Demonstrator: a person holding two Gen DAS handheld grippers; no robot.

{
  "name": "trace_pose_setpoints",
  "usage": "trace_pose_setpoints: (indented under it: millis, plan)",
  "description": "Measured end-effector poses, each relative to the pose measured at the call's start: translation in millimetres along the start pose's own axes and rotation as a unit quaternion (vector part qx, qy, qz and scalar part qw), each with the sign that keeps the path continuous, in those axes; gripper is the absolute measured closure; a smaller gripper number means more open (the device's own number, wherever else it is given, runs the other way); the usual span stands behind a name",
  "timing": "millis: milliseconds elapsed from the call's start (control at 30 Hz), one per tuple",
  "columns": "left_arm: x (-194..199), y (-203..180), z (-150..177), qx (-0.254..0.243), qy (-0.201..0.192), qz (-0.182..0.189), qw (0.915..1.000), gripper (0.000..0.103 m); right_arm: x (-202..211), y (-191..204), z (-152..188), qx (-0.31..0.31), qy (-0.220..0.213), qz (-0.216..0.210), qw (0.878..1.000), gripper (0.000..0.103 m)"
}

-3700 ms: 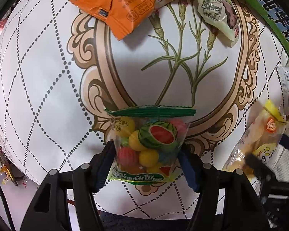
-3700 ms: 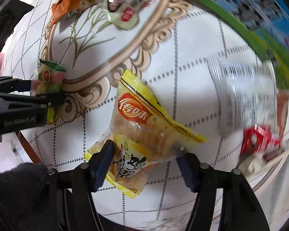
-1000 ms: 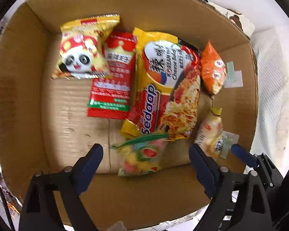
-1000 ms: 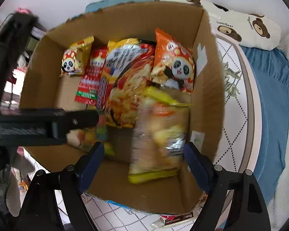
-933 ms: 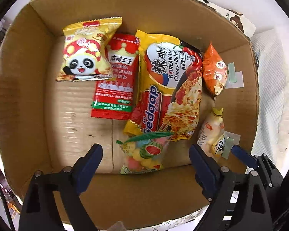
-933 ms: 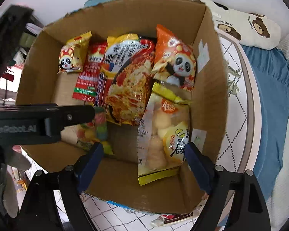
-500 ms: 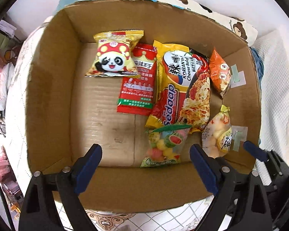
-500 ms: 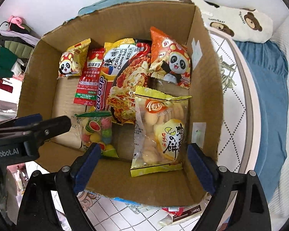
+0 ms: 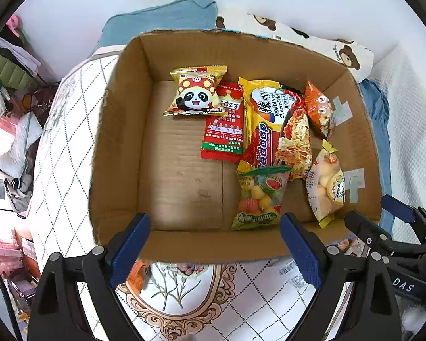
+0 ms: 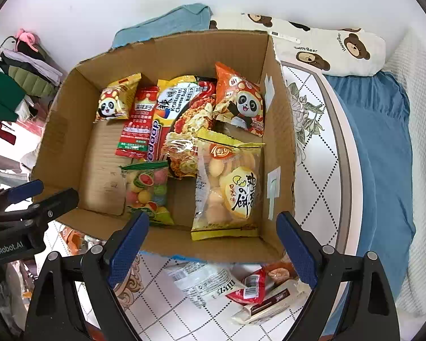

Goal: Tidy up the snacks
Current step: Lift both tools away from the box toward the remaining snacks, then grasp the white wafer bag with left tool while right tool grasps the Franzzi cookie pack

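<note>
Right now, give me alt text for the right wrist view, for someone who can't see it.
An open cardboard box on a patterned bedspread holds six snack packs, nearest a fruit candy bag and a yellow biscuit bag. The right tool hangs open and empty over its near edge; more packets lie outside.

From the left wrist we look down and forward over the near wall of the box [image 9: 213, 244], with our open fingers framing the bottom of the picture. From the right wrist we look down into the same box [image 10: 167, 241] from a little further right, near its front edge. Both views share the box interior, the bear pillow [image 9: 340, 54] behind it, and each shows the other gripper at its side.
</note>
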State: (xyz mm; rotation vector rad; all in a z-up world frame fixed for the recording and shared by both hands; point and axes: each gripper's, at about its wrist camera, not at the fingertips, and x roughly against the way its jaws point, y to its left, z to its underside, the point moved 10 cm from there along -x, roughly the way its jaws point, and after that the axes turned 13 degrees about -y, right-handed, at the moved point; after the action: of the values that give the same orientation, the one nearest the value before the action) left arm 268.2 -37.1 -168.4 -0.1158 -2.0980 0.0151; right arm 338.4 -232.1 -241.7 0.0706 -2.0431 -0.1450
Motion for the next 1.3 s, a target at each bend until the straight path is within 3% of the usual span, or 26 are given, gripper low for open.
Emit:
trace_pose_setpoints:
  millis: [433,633,733,900,1000,1033,1100,1200,1300]
  plan:
    - [60,1,2,-0.003,-0.076,-0.003,0.9971,0.010,66,14,1,0.009,-0.080,0.000,0.997,0.010]
    - [91,-2,7,-0.002,-0.127,-0.010,0.9918,0.010,99,18,7,-0.002,-0.116,-0.011,0.993,0.010]
    - [97,-7,16,-0.002,-0.134,-0.008,0.9909,0.010,114,18,16,-0.027,-0.131,-0.029,0.991,0.010]
    - [79,-31,49,-0.043,-0.113,-0.012,0.9925,0.010,110,-4,52,-0.081,-0.112,-0.044,0.989,0.010]
    - [46,-57,72,-0.101,-0.077,-0.011,0.9918,0.010,89,-34,83,-0.126,-0.084,-0.034,0.988,0.010]
    - [32,-68,81,-0.128,-0.061,-0.012,0.9898,0.010,84,-42,89,-0.137,-0.076,-0.033,0.987,0.017]
    - [5,-90,98,-0.184,-0.030,-0.007,0.9825,0.010,68,-64,113,-0.172,-0.059,-0.033,0.983,0.031]
    - [-35,-123,121,-0.253,0.025,0.012,0.9671,0.010,50,-85,140,-0.199,-0.028,-0.027,0.979,0.031]
    - [-62,-143,129,-0.303,0.053,0.009,0.9514,0.010,35,-106,161,-0.240,-0.005,-0.029,0.970,0.029]
